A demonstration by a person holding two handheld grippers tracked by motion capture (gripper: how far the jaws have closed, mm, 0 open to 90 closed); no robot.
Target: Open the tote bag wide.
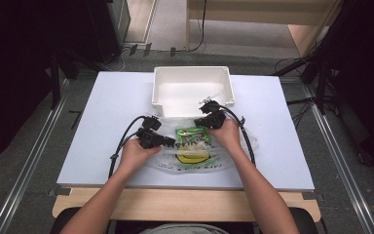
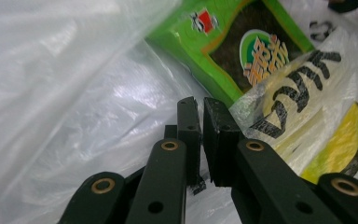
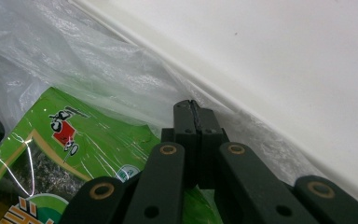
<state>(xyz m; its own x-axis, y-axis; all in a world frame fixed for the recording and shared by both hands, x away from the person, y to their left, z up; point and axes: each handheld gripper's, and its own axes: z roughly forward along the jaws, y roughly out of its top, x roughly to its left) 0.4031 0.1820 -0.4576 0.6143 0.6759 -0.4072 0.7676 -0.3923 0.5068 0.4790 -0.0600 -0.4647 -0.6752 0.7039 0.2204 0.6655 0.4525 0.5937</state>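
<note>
i start with the surface (image 1: 102,146), pale and wide, then the white bin (image 1: 193,90) standing at its far side, open side up. nearer me lies the clear plastic bag (image 1: 199,161) with a yellow face and dark lettering printed on it, flat on the surface just in front of the bin. the green snack packet (image 1: 191,134) sits at the bag's mouth, its far end poking toward the bin; from the high view i cannot tell how far inside it lies.

my left gripper (image 2: 200,109) is at the bag's left edge. its jaws stand almost together with a thin gap, and a fold of film runs by them, but i cannot tell whether they pinch it. my right gripper (image 3: 192,109) is at the bag's far right corner, close against the bin wall, jaws fully together, seemingly nipping the film.

i judge this as the step of holding the bag's mouth to work the packet in. next i need a firm left pinch, then lift both edges apart.
</note>
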